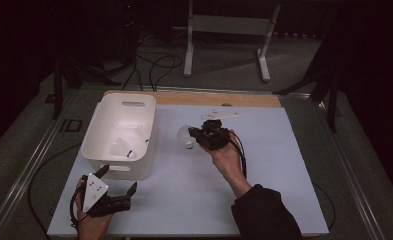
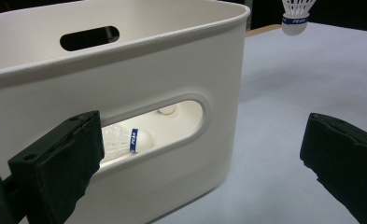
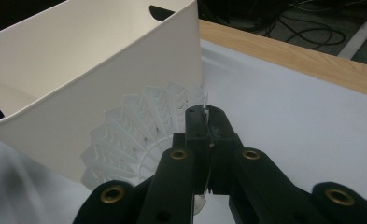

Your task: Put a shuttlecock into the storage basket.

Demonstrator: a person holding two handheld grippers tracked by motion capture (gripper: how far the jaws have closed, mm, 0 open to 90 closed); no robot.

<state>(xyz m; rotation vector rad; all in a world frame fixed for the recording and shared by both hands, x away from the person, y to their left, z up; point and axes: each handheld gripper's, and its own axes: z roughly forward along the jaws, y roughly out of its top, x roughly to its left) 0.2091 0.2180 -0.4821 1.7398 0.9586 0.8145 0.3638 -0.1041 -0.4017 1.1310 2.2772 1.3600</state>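
Currently the right gripper [image 3: 208, 122] has its jaws pressed together on the rim of a white shuttlecock's [image 3: 139, 135] plastic skirt, pinching it; the skirt fans out to the left of the jaws in the right gripper view, close against the wall of a white bin [image 3: 102, 70]. From the high view the held shuttlecock [image 1: 185, 136] sits just left of the right gripper [image 1: 209, 134], lifted over the worktop beside the bin [image 1: 96, 131].

Left gripper [image 1: 118, 181]: jaws spread wide, nothing between them, resting near the bin's near wall. Through the handle slot ahead of its jaws, one shuttlecock [image 2: 125, 140] with a blue band lies inside the bin [image 2: 125, 70]; a second cork tip shows behind it. Exact count inside the bin: cannot tell.

One bin, two grippers, one shuttlecock held.

Surface: pale blue sheet [image 1: 264, 165] on a wooden worktop [image 1: 234, 98]. Room is dark; cables [image 1: 154, 65] and a white stand [image 1: 229, 30] on the floor beyond.
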